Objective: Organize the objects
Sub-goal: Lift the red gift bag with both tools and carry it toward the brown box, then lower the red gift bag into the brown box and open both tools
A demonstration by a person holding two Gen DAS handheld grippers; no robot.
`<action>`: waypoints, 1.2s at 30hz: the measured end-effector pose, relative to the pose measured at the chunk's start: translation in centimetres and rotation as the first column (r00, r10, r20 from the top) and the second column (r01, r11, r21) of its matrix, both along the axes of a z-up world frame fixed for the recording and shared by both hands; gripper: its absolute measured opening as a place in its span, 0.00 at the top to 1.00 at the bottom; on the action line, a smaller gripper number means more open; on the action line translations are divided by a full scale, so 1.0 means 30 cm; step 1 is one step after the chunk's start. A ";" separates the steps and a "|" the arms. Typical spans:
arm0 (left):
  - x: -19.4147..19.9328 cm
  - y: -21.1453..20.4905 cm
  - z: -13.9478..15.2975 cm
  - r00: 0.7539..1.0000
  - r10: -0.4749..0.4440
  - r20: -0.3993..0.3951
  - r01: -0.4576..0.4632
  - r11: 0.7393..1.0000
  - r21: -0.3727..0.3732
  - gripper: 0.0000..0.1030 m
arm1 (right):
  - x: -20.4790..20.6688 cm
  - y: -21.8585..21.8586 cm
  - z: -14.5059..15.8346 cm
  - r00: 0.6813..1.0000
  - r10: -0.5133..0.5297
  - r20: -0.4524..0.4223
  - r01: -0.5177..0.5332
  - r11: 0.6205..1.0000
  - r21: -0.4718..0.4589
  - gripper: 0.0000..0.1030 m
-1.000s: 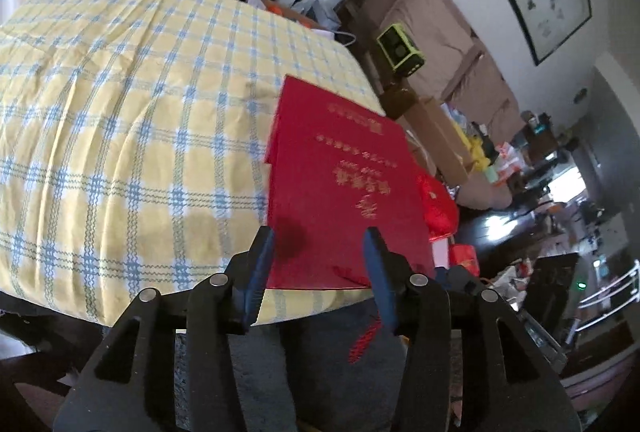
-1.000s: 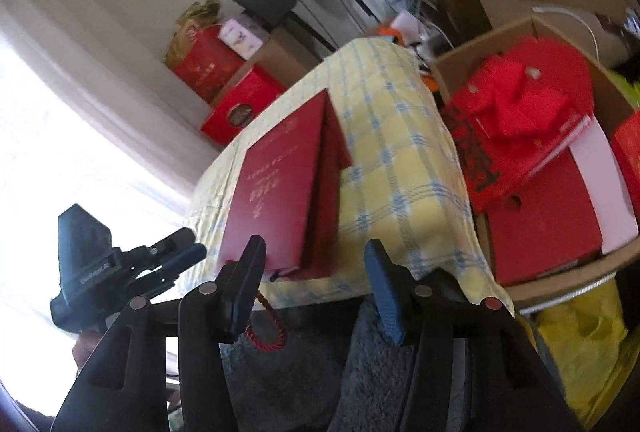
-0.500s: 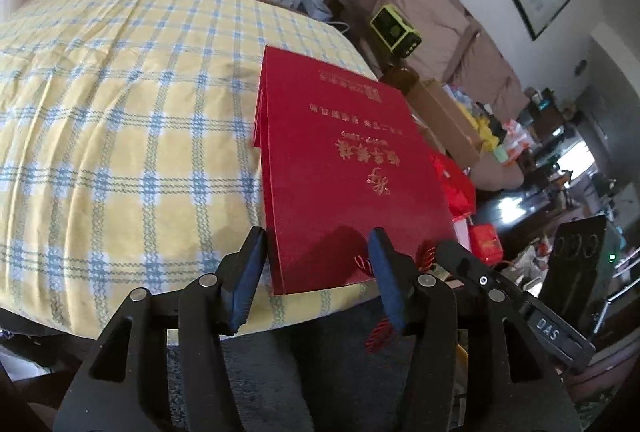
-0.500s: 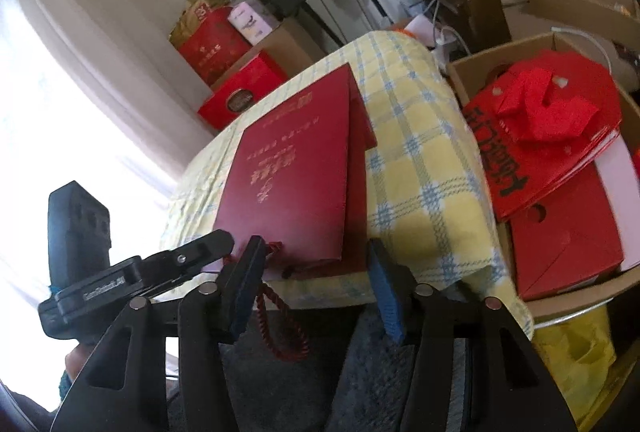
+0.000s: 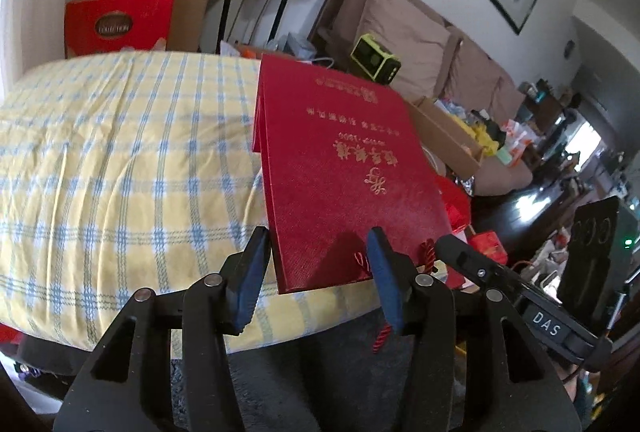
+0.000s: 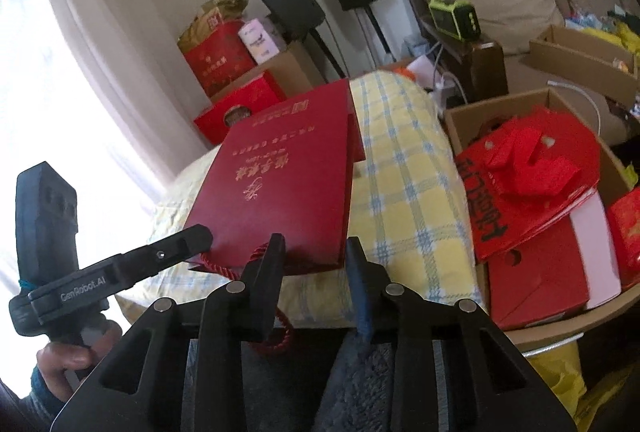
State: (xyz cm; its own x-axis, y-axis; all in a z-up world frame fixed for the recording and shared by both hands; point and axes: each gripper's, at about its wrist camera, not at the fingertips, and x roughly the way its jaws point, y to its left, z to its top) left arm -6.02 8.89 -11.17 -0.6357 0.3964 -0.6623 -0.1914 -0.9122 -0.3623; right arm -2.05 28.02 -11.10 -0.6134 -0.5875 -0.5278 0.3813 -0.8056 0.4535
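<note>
Our right gripper [image 6: 314, 252] has just been narrowing its jaws around the near edge of the flat dark-red paper gift bag with gold lettering [image 6: 288, 180], while our left gripper [image 5: 316, 260] stands half open at the same edge. The bag, flat on the yellow-and-blue checked cloth [image 5: 120, 160] a moment ago, now tilts up ahead of us. We judge it is nearly ready to be carried off.

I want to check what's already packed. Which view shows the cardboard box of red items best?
The right wrist view: the cardboard box lies open beside the table, its red bags and boxes seen from above. The left wrist view shows only slivers of red past the red bag.
</note>
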 end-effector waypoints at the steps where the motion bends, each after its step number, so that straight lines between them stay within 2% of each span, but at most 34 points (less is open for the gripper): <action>1: -0.003 0.009 0.006 1.000 -0.002 -0.003 0.002 1.000 -0.007 0.55 | 0.003 0.003 0.012 1.000 -0.005 -0.014 0.005 1.000 0.008 0.71; 8: -0.049 0.080 0.071 0.999 -0.030 -0.018 0.030 0.999 -0.011 0.55 | -0.004 0.065 0.084 0.998 -0.032 -0.054 0.032 0.999 0.006 0.71; 14: -0.101 0.218 0.110 0.995 -0.093 -0.037 0.093 0.995 -0.024 0.55 | -0.013 0.176 0.117 0.994 -0.096 -0.061 0.095 0.995 -0.014 0.71; 19: -0.156 0.385 0.110 0.985 -0.168 -0.033 0.166 0.985 -0.045 0.54 | -0.027 0.312 0.119 0.983 -0.174 -0.051 0.172 0.985 -0.031 0.71; 25: -0.237 0.585 0.055 0.973 -0.231 -0.010 0.229 0.970 -0.079 0.54 | -0.096 0.494 0.077 0.970 -0.243 0.015 0.243 0.968 -0.058 0.71; 28: -0.280 0.686 0.013 0.968 -0.249 0.012 0.249 0.961 -0.122 0.54 | -0.157 0.556 0.044 0.964 -0.262 0.042 0.262 0.965 -0.003 0.71; 33: -0.361 0.833 -0.088 0.964 -0.250 0.092 0.264 0.944 -0.198 0.53 | -0.305 0.607 -0.036 0.954 -0.282 0.103 0.264 0.951 0.163 0.71; 35: -0.390 0.860 -0.130 0.965 -0.230 0.127 0.252 0.945 -0.208 0.53 | -0.344 0.636 -0.068 0.950 -0.287 0.126 0.266 0.950 0.164 0.71; 36: -0.407 0.867 -0.155 0.963 -0.224 0.150 0.252 0.946 -0.205 0.52 | -0.372 0.661 -0.096 0.946 -0.285 0.151 0.267 0.955 0.129 0.71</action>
State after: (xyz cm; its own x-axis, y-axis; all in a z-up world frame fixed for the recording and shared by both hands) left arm -18.24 34.91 -15.81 -0.4490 0.3618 -0.8170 -0.3794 -0.9050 -0.1923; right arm -13.20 47.84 -13.97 -0.6418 -0.3432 -0.6858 0.0634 -0.9150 0.3985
